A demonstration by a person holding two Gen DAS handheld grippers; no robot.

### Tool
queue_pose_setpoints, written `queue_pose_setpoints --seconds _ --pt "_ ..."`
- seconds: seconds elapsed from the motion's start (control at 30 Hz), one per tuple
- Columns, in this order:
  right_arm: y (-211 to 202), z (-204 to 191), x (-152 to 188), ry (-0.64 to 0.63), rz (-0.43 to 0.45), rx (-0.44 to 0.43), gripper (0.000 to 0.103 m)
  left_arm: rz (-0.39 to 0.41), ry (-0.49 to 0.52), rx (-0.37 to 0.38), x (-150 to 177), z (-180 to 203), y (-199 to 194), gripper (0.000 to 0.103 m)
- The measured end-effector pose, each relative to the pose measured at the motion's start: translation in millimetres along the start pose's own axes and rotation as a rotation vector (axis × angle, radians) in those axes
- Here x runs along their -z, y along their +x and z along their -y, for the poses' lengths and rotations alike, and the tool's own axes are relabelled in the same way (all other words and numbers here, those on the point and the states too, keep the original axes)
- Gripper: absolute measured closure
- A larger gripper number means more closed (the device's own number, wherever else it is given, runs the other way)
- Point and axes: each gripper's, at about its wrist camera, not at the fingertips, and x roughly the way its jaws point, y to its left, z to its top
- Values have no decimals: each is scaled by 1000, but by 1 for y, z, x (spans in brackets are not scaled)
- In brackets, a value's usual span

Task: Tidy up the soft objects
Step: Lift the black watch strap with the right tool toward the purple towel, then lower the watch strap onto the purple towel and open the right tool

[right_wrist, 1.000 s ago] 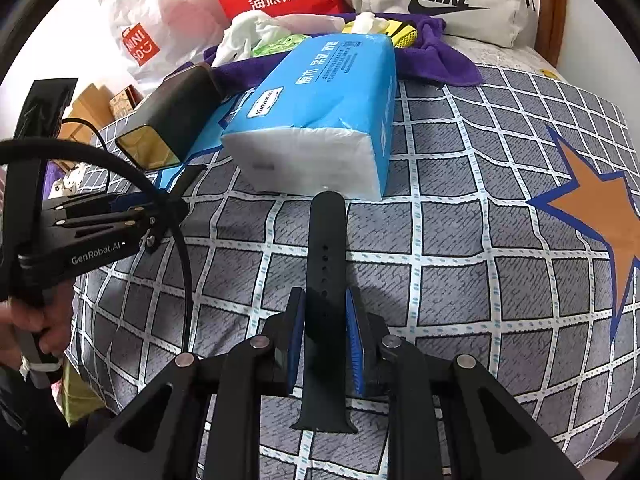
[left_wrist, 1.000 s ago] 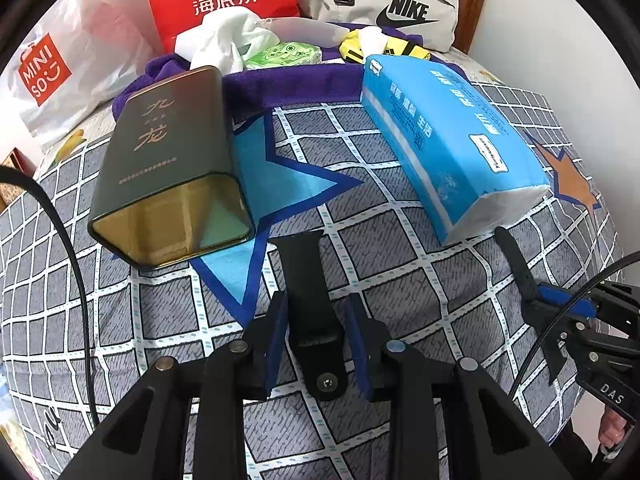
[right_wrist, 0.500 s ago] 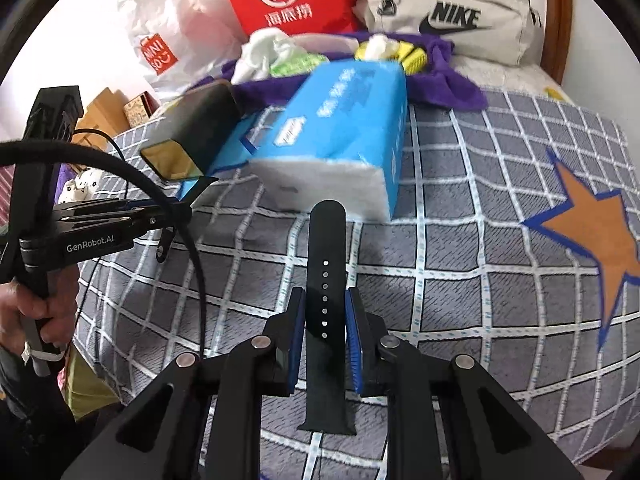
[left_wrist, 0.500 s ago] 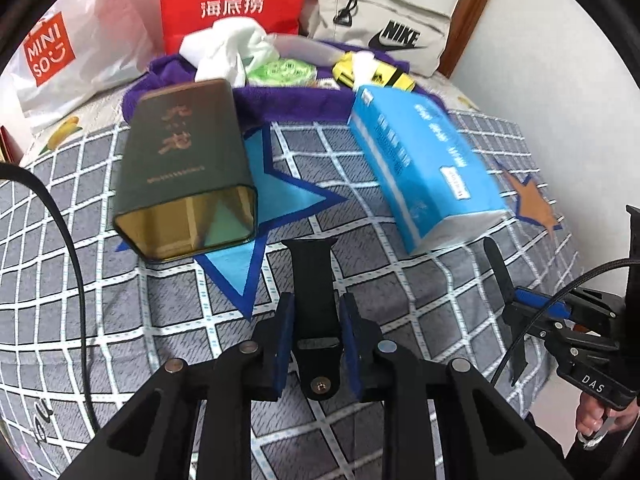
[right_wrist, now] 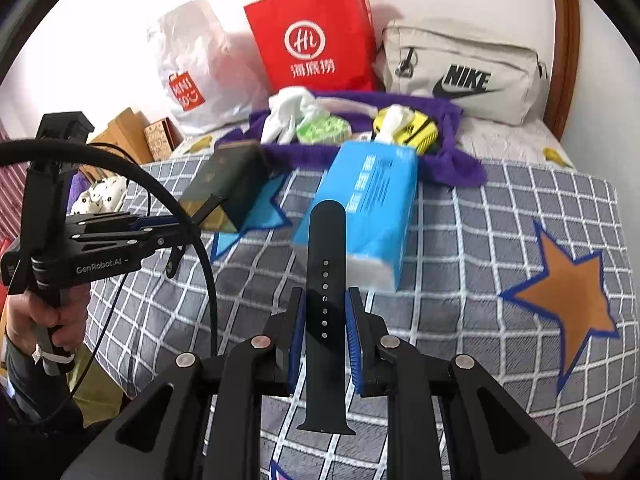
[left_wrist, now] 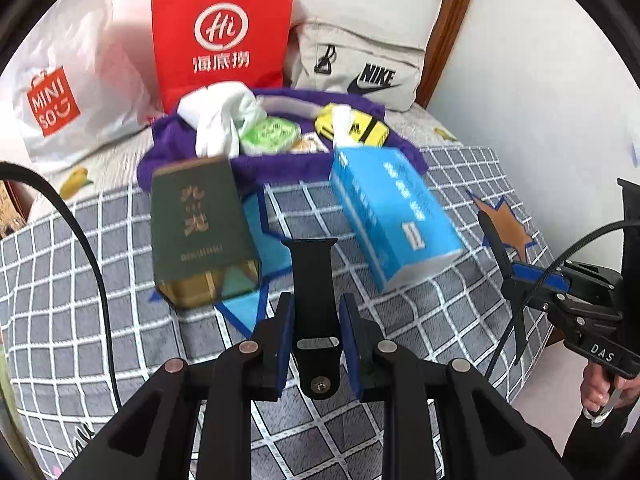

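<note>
Grey checked bedding with star patches covers a bed that fills both views, a pale wall behind it.

Bottom centre of the left wrist view shows the left tool, its blue pads pinching a short black watch strap, the half with the pin stud, which points up toward the middle of the frame. This tool's grip has just been tightening on that strap. At the right edge of the same view the right tool appears side-on, gripped by a hand at lower right.

Bottom centre of the right wrist view shows the right tool pinching a longer black strap with holes; its rounded tip reaches the middle of the frame and its wide end hangs below the pads. At the left edge the left tool shows side-on, held by the other hand.

Just above the straps, a dark green tin lies on its side left of centre, and a blue tissue pack lies right of centre, well apart from the tin. Behind them a purple towel carries a white cloth, a green packet and a yellow item whose kind I cannot tell. Along the wall at the top stand a white plastic bag at upper left, a red paper bag at top centre and a beige pouch to its right. Cardboard boxes show at the left of the right wrist view.
</note>
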Motion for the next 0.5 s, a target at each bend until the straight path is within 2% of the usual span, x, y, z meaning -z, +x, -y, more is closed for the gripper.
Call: queue_pose_setpoints --seconds 0.27,0.5 --pt "-8 5 -32 -3 33 -6 83 63 -12 3 -31 -11 -24 81" --pt "-6 8 -64 -9 49 -18 83 85 -8 14 -66 -19 -28 81"
